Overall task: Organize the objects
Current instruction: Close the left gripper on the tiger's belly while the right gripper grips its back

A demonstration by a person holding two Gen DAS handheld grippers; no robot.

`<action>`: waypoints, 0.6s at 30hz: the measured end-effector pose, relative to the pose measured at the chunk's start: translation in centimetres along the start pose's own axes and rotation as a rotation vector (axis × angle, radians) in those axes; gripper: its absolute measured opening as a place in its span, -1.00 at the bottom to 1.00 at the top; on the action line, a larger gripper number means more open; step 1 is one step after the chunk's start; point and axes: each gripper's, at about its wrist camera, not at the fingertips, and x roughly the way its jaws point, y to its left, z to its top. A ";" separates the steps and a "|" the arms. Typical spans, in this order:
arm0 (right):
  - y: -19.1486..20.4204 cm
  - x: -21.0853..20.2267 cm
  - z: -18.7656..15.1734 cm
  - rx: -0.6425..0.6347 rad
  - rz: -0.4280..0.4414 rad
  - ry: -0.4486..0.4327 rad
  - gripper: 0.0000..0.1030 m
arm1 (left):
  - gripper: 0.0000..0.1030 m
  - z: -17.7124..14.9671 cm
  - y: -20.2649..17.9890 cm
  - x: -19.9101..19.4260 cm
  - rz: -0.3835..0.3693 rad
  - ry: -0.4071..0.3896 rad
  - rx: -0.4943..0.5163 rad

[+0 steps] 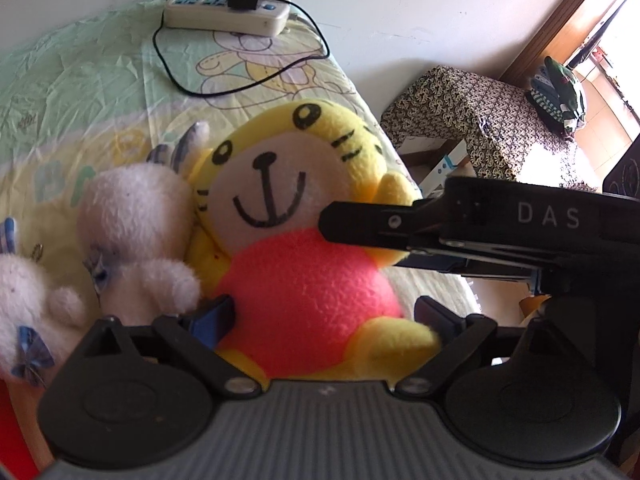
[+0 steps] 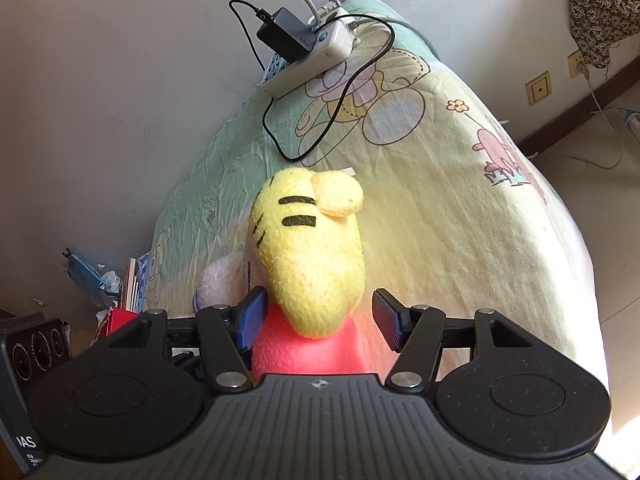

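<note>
In your left wrist view, a yellow tiger plush (image 1: 296, 216) with a pink belly fills the centre of the frame, sitting upright on a pale cartoon-print bedsheet (image 1: 80, 80). Your left gripper (image 1: 324, 320) straddles its lower body at the bottom of the frame, jaws spread wide, pads not pressing: released. A white rabbit plush (image 1: 136, 236) leans against the tiger at centre left, with a smaller white plush (image 1: 28, 292) at the far left edge. Your right gripper's finger (image 1: 360, 220) reaches in from the right beside the tiger's cheek. A power strip (image 1: 228, 12) lies at the upper centre.

In your right wrist view, the tiger appears from behind at centre. Your right gripper (image 2: 320, 320) brackets it at the neck, jaws apart, also released. Likely both claws flank it so it sits steady beside the rabbits.
</note>
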 end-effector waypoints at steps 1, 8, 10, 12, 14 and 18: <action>-0.1 0.2 0.0 0.002 0.010 0.005 0.20 | 0.85 0.0 0.0 0.2 0.008 0.002 0.000; -0.6 0.9 0.2 0.025 0.070 0.029 0.05 | 0.85 0.1 0.3 0.5 0.011 -0.007 -0.010; -0.6 0.8 0.2 0.029 0.093 0.036 -0.10 | 0.79 0.1 0.4 0.2 0.007 -0.014 -0.012; -0.2 0.4 0.1 0.013 0.097 0.037 -0.20 | 0.70 0.0 0.1 0.1 0.022 -0.016 -0.001; 0.3 -0.1 -0.2 -0.005 0.097 0.032 -0.23 | 0.63 -0.2 -0.1 -0.2 0.023 -0.021 0.004; 1.0 -1.1 -0.7 -0.034 0.092 0.017 -0.25 | 0.54 -0.6 -0.5 -0.8 0.022 -0.024 0.016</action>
